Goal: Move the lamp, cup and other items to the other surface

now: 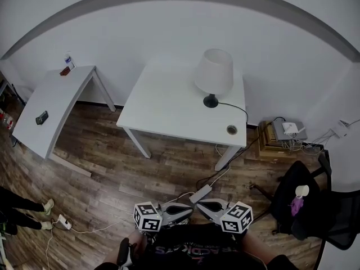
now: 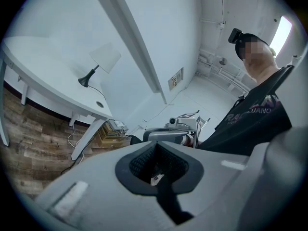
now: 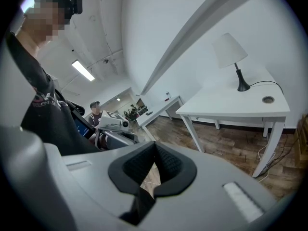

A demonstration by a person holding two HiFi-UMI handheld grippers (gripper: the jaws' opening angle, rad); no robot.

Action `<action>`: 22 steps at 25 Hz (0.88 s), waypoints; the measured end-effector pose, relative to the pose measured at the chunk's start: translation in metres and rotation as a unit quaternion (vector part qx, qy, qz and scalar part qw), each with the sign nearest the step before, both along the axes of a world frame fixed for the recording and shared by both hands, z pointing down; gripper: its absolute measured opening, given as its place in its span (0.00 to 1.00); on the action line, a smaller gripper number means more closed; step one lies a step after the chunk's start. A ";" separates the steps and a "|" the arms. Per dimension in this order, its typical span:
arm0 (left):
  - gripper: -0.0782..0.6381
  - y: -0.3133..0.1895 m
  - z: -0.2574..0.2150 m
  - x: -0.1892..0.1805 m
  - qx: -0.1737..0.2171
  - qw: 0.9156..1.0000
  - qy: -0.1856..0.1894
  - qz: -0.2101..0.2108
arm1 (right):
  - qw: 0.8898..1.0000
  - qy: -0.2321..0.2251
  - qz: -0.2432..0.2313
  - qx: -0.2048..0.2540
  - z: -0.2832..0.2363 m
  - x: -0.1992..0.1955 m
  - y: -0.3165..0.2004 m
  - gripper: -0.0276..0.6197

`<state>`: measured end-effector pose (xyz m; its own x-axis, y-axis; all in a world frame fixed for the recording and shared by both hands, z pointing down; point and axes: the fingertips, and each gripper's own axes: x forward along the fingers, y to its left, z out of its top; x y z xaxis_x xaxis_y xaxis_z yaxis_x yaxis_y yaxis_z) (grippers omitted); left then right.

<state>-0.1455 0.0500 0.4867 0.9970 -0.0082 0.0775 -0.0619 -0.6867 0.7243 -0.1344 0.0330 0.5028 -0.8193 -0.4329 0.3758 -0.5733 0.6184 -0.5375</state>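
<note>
Both grippers sit low against the wearer's torso, and by my read the task hasn't started. L gripper [image 1: 188, 211] & R gripper [image 1: 199, 206] point tip-to-tip at each other, marker cubes outboard. L jaws are clenched together w/ nothing btwn them. R jaws are the same: pressed closed, empty.

Key relation: the lamp [image 1: 214, 72] stands well ahead of the jaws & a bit to the R, on the far R part of the centre table [image 1: 163, 106]. Its long axis is vertical, w/ black base down, thin stem, white shade on top. Neither gripper aims at it. In the R gripper view it sits up & off to the R of the jaws; in the L gripper view it's up & to the L. The cup [image 1: 232, 130] is on the same table near the front R corner, apart from the lamp base & closer to the rig than the lamp. I'd say the R gripper is nearer to both.

Pose: L gripper approx. level, R tipped slightly down toward the floor [image 1: 169, 167], both turned inward across the body.

The cord [image 1: 239, 108] runs from the lamp base off the R edge, which prob. limits the carry. I reckon the destination is the side table [image 1: 50, 106] to the L, well apart from the centre one.
</note>
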 end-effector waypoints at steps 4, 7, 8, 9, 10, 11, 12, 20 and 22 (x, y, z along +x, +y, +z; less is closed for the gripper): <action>0.11 -0.002 0.000 -0.002 -0.006 1.000 0.000 -0.001 | 1.000 -0.002 -0.002 -0.003 0.000 -0.003 -0.001 0.05; 0.11 -0.001 0.003 -0.004 -0.014 1.000 -0.002 -0.004 | 1.000 -0.002 -0.008 -0.006 0.002 -0.007 0.001 0.05; 0.11 -0.001 0.004 -0.005 -0.018 1.000 -0.002 -0.007 | 1.000 -0.002 -0.009 -0.007 0.002 -0.008 0.001 0.05; 0.11 -0.002 0.006 -0.006 -0.021 1.000 -0.002 -0.010 | 1.000 -0.001 -0.010 -0.008 0.003 -0.008 0.001 0.05; 0.11 -0.002 0.007 -0.008 -0.024 1.000 -0.002 -0.014 | 1.000 -0.002 -0.010 -0.009 0.004 -0.009 0.001 0.05; 0.11 -0.003 0.008 -0.010 -0.027 0.999 -0.001 -0.017 | 1.000 -0.002 -0.009 -0.010 0.005 -0.010 0.001 0.05; 0.11 -0.003 0.009 -0.011 -0.029 0.999 -0.001 -0.019 | 1.000 -0.002 -0.009 -0.010 0.006 -0.010 0.001 0.05; 0.11 -0.005 0.009 -0.014 -0.028 0.999 0.003 -0.019 | 1.000 0.001 -0.006 -0.005 0.005 -0.012 0.001 0.05; 0.11 -0.007 0.008 -0.014 -0.027 1.000 0.003 -0.016 | 1.000 0.001 0.002 -0.004 0.004 -0.010 -0.001 0.05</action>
<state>-0.1593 0.0434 0.4951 0.9967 -0.0370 0.0723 -0.0791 -0.6447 0.7603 -0.1442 0.0322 0.5073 -0.8172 -0.4328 0.3806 -0.5763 0.6119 -0.5416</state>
